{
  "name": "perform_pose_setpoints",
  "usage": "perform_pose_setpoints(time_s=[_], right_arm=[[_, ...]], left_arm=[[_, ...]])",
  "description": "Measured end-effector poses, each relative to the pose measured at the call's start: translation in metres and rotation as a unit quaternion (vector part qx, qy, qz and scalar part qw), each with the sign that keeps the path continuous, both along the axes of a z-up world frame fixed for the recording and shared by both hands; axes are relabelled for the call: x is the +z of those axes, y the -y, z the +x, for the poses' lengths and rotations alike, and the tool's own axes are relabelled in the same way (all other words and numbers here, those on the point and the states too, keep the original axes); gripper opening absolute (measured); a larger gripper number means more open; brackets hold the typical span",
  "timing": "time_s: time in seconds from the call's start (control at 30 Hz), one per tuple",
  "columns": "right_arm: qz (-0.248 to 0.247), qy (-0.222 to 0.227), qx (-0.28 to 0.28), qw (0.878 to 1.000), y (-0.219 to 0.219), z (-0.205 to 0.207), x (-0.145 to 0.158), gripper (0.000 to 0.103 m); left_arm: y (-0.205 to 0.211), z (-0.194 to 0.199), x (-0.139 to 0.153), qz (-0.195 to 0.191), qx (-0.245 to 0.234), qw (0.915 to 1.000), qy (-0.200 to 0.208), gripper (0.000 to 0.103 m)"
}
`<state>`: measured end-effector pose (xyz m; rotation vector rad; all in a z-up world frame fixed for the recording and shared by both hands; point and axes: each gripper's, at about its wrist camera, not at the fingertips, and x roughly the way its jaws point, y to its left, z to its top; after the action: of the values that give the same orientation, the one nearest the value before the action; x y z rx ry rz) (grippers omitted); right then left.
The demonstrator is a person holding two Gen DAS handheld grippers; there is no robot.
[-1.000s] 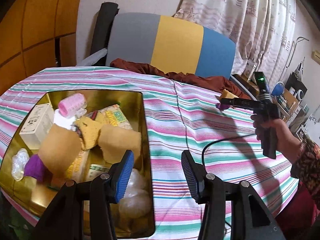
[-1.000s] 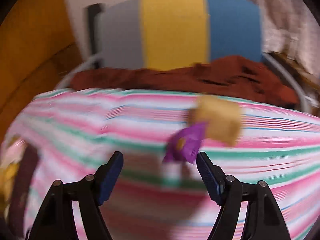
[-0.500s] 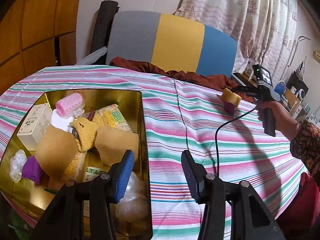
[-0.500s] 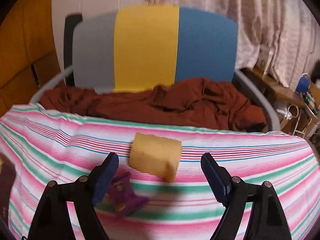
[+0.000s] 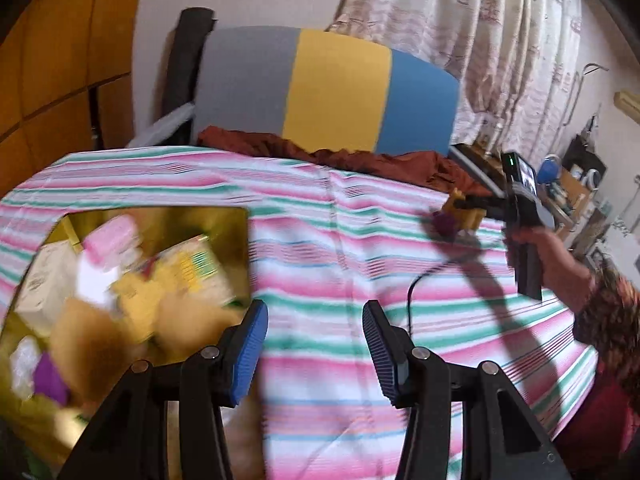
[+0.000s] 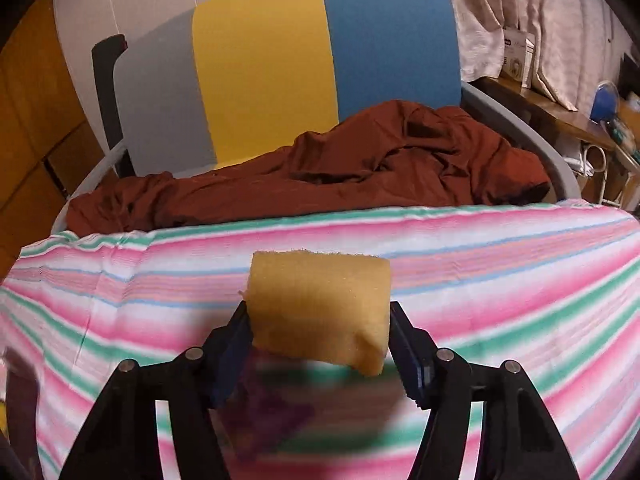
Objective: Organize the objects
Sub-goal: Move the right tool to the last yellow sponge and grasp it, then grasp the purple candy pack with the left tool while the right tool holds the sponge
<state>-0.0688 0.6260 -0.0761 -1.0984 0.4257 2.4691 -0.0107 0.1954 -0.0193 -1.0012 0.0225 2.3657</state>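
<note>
Sponge [image 6: 318, 308] sits crosswise between the right gripper [image 6: 320, 340] fingers, just closed onto it, near the tabletop's [image 5: 344, 240] far edge; the left gripper [image 5: 316, 344] gapes empty beside the gold tin [image 5: 236, 220].

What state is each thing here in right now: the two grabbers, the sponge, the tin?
Right gripper: fingers just closed, shut on the sponge.
Sponge: gripped on both sides.
Left gripper: open, empty.
Tin: open, full of items.
Purple clip: beside the sponge.
</note>
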Motion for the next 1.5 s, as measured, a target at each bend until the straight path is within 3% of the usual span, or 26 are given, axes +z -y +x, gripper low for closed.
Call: perform_pose_setpoints(time_s=[0.23,0.4,0.47,0.57,0.73,0.9,1.03,1.13,1.2,1.43,1.5], right_arm=[[0.008,0.038,0.000,0.999,0.001,0.081,0.005,0.065],[-0.036,0.053,-0.026,0.998,-0.006,0.138,-0.002,0.065],[-0.042,0.040,-0.031,0.998,-0.004,0.151,-0.003,0.065],[-0.020,0.023,-0.034,0.999,0.002,0.159,-0.005,0.065],[0.002,0.030,-0.021,0.999,0.007,0.156,0.000,0.064],[-0.014,0.049,-0.009,0.999,0.007,0.153,-0.005,0.064],[-0.009,0.054,-0.004,0.999,0.008,0.152,-0.005,0.064],[-0.010,0.054,-0.003,0.998,0.008,0.152,-0.005,0.064],[-0.012,0.054,-0.003,0.998,0.008,0.152,-0.004,0.064],[-0.011,0.050,-0.006,0.999,0.009,0.151,-0.003,0.064],[-0.011,0.048,-0.008,0.999,0.009,0.151,-0.003,0.064]], left_arm=[[-0.068,-0.028,0.010,0.019,-0.051,0.9984,0.016,0.051],[-0.134,-0.043,0.003,0.008,-0.090,0.9954,0.032,0.058],[-0.161,-0.050,-0.001,-0.001,-0.104,0.9932,0.052,0.059],[-0.203,-0.058,-0.013,-0.012,-0.116,0.9900,0.079,0.060],[-0.263,-0.074,-0.035,-0.024,-0.114,0.9868,0.113,0.061],[-0.310,-0.091,-0.057,-0.055,-0.091,0.9854,0.133,0.061],[-0.331,-0.103,-0.066,-0.055,-0.078,0.9864,0.133,0.061],[-0.339,-0.106,-0.073,-0.076,-0.076,0.9884,0.108,0.059],[-0.335,-0.107,-0.081,-0.089,-0.077,0.9876,0.104,0.038],[-0.302,-0.088,-0.086,-0.080,-0.104,0.9909,0.030,0.036],[-0.290,-0.084,-0.084,-0.067,-0.107,0.9914,0.035,0.036]])
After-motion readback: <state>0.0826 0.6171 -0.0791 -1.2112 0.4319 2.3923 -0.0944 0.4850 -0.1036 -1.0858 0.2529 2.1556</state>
